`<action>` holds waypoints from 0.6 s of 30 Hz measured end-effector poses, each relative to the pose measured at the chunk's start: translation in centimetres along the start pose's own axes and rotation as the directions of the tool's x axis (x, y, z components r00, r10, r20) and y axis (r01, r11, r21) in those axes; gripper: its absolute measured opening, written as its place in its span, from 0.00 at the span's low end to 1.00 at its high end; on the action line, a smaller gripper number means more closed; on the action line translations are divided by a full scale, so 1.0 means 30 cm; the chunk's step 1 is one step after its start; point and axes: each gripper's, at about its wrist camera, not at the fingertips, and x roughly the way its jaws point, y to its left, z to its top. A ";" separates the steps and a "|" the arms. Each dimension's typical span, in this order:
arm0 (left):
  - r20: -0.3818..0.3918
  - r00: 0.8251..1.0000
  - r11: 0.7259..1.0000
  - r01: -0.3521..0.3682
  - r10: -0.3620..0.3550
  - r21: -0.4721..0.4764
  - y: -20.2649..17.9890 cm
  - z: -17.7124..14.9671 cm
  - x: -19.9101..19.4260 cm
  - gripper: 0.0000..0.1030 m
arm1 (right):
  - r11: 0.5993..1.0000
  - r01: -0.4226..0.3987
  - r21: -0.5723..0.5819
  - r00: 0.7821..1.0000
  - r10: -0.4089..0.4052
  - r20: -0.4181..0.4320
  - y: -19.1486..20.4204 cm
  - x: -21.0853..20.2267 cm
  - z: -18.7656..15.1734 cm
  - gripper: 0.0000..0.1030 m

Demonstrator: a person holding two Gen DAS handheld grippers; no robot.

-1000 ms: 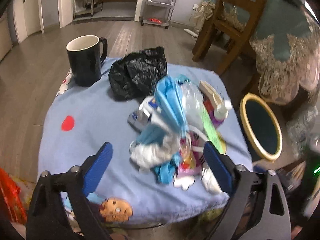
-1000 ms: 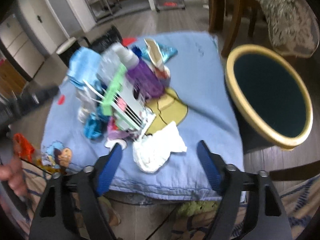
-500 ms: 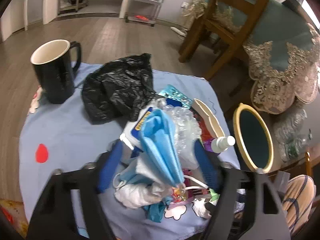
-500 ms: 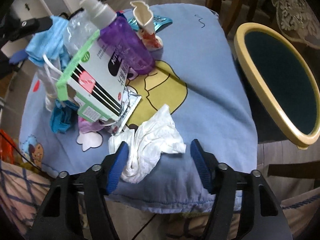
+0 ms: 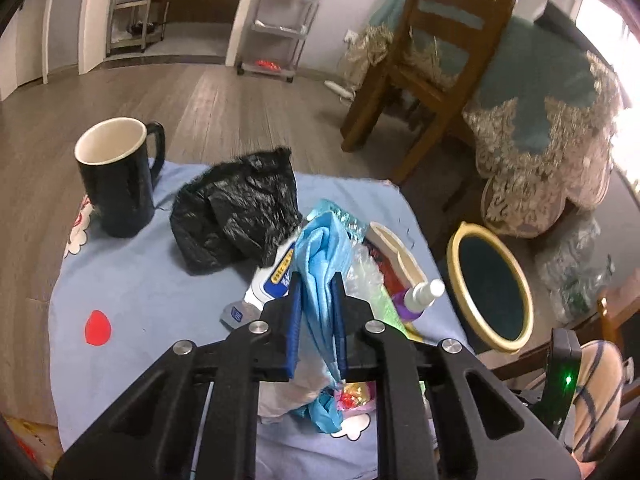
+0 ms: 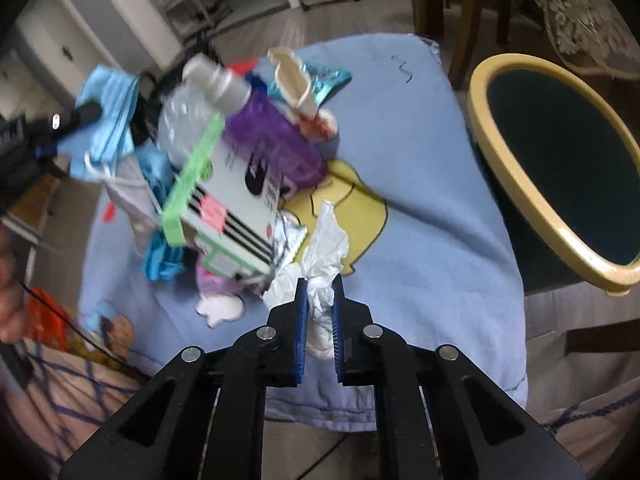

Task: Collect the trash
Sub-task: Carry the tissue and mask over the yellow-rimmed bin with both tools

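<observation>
A heap of trash lies on a low table under a blue cartoon cloth [image 5: 140, 280]. My left gripper [image 5: 316, 280] is closing, and its blue pads press on a light blue face mask [image 5: 320, 248] at the top of the heap. In the right wrist view the same mask [image 6: 110, 96] hangs from the left gripper [image 6: 80, 114] at the far left. My right gripper [image 6: 320, 284] is also closing, pads pinching a crumpled white tissue [image 6: 326, 240] near the cloth's front edge. A round bin with a gold rim [image 6: 478, 100] stands open to the right of the table.
The heap also holds a purple spray bottle [image 6: 276, 148], a white box with a green edge [image 6: 224, 200], clear plastic and wrappers. A black plastic bag [image 5: 236, 208] and a black mug [image 5: 116, 184] sit at the back. A wooden chair [image 5: 432, 60] stands beyond the table.
Both grippers went from wide open to clamped. The left moved forward over the heap and took hold of the face mask. The right closed in on the white tissue.
</observation>
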 end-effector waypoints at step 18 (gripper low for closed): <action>0.124 0.989 0.997 0.076 -0.079 0.028 -0.071 0.122 -0.156 0.13 | 0.998 -0.058 0.009 0.955 0.053 0.291 -0.105 -0.384 0.194 0.12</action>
